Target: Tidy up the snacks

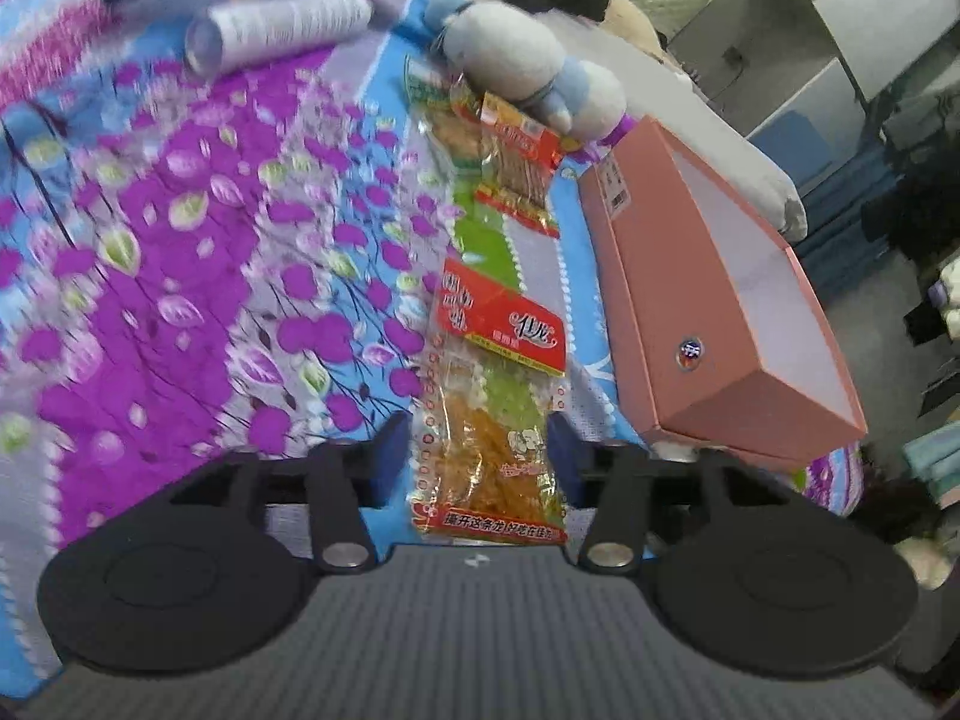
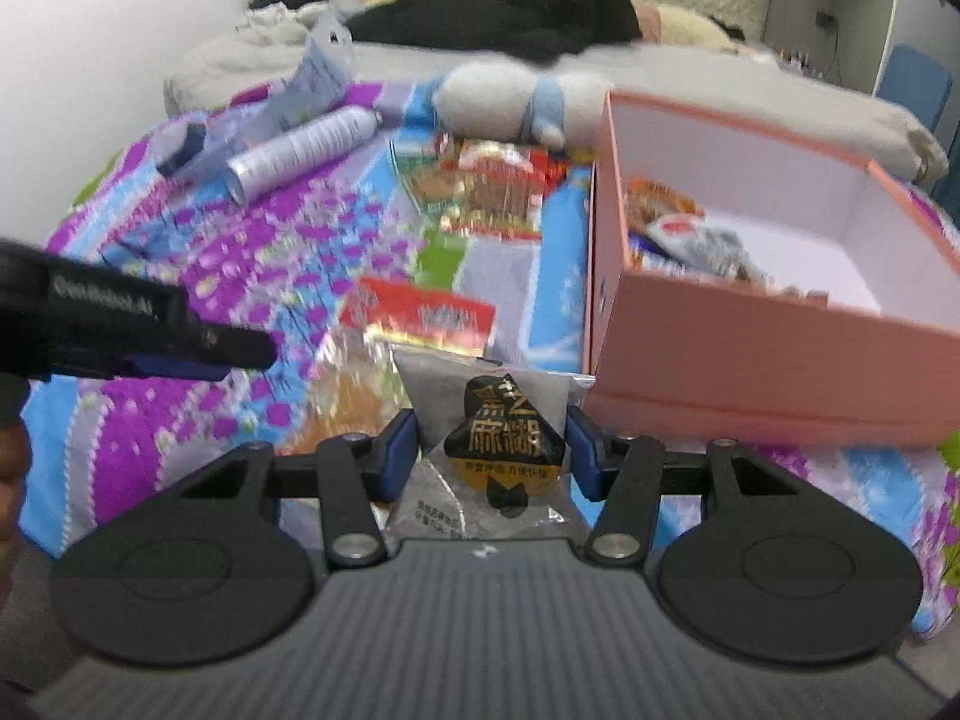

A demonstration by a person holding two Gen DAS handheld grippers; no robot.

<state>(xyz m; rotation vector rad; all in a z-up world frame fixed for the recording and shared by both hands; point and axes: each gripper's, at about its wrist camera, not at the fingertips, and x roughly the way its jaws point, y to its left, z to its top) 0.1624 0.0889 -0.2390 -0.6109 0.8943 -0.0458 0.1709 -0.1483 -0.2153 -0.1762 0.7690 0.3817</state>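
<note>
From my left wrist view, motion blur smears the floral bedspread [image 1: 180, 252] to the left of the gripper, and the print on the white bottle [image 1: 282, 27] far ahead cannot be read. The pink box [image 1: 678, 276], right of the fingers, shows me only its outer wall and white lining; its contents stay hidden. A plush toy [image 1: 528, 66] covers the far end of the snack packets [image 1: 510, 162]. In my right wrist view, the packets inside the box [image 2: 696, 240] blur together, unreadable. The left gripper [image 2: 240, 351] enters from the left edge, its body cut off. The dark heap [image 2: 528, 6] beyond is indistinct.
</note>
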